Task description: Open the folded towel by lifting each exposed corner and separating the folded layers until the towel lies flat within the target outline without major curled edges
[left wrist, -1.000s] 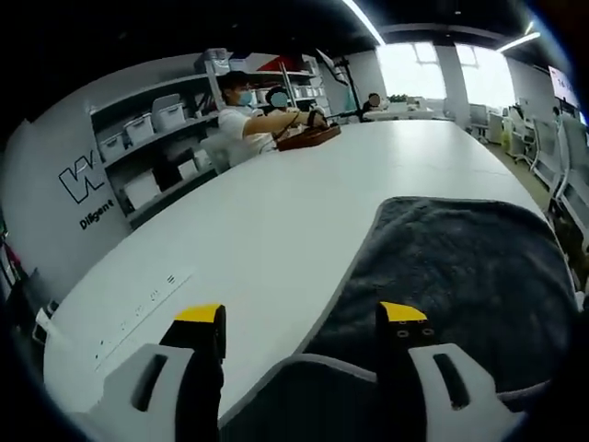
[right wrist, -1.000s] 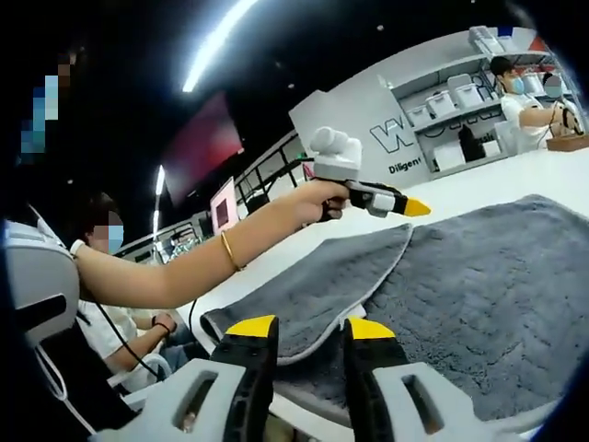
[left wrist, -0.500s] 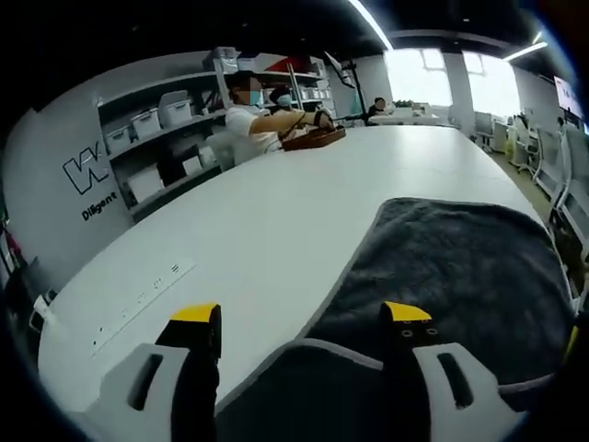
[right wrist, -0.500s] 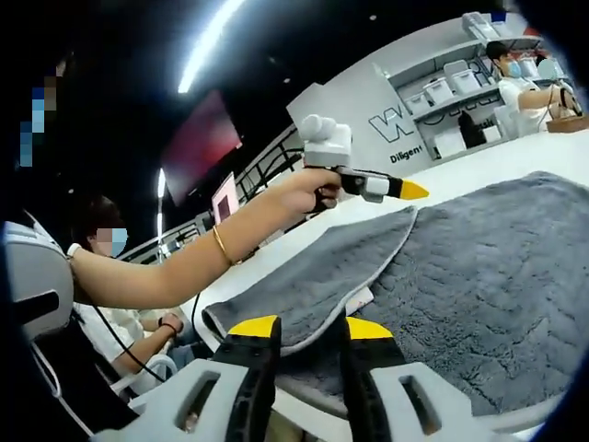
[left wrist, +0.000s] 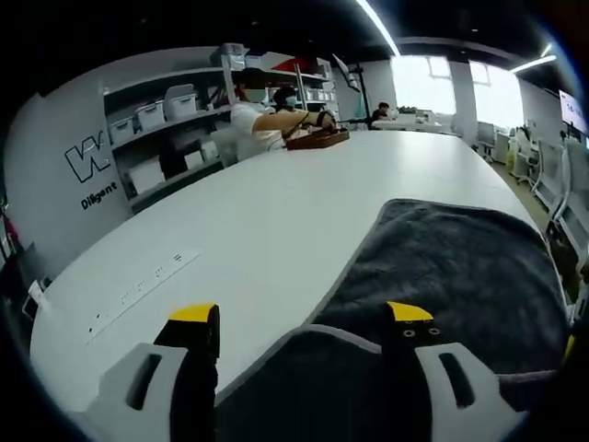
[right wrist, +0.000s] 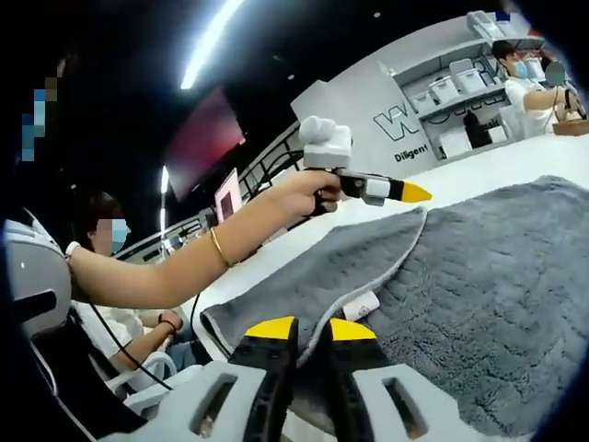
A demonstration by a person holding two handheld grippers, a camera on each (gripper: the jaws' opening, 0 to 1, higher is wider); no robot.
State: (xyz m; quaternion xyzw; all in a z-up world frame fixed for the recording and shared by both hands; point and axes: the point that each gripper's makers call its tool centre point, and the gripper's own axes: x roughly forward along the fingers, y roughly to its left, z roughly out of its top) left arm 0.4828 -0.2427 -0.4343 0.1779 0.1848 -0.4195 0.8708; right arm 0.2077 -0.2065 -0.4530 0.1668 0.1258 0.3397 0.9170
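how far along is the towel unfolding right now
Early going. The grey towel lies on the white table with one flap folded over. In hand: the right gripper has closed on that flap's edge; the left gripper hovers open. Left: peeling the flap back, flattening.

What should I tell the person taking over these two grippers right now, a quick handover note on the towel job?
Left gripper: open, held above the near edge of the grey towel, holding nothing.
Right gripper: jaws nearly closed at the pale edge of the folded-over flap; whether it really grips the flap, I cannot tell.
Towel: on the white table, one flap folded over the rest, a small white label showing at the fold.
Done: grippers brought to the towel's near edge.
Left: lift the flap, spread it out, flatten the edges. No target outline can be made out.
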